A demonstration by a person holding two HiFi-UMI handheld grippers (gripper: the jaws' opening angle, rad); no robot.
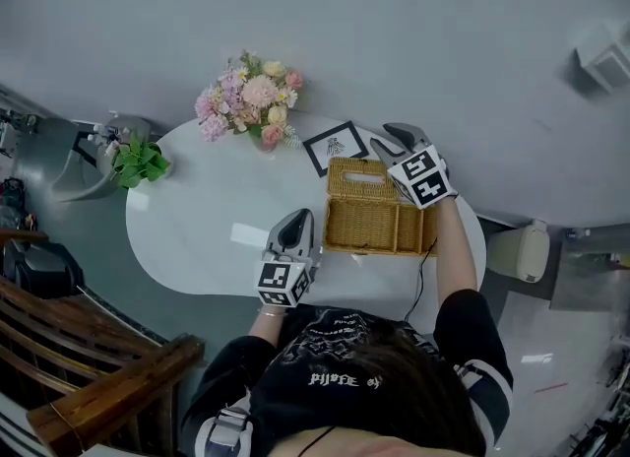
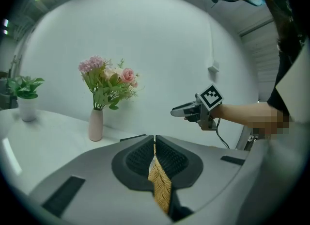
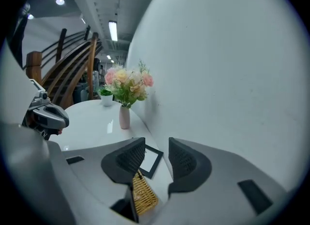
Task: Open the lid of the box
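Closest, the left gripper clamps the wicker box by its wall. The right gripper hangs open above the desk's far edge.

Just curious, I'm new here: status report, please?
Left gripper shut on wicker box edge. Right gripper open, empty. Lid position unclear. Nothing blocking.

A white oval table stands against a pale grey wall, wooden staircase alongside.

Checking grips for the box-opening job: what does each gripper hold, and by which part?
Left gripper is clamped on a thin woven edge of the wicker box; lid or wall, unclear. Right gripper stands open, holding nothing.
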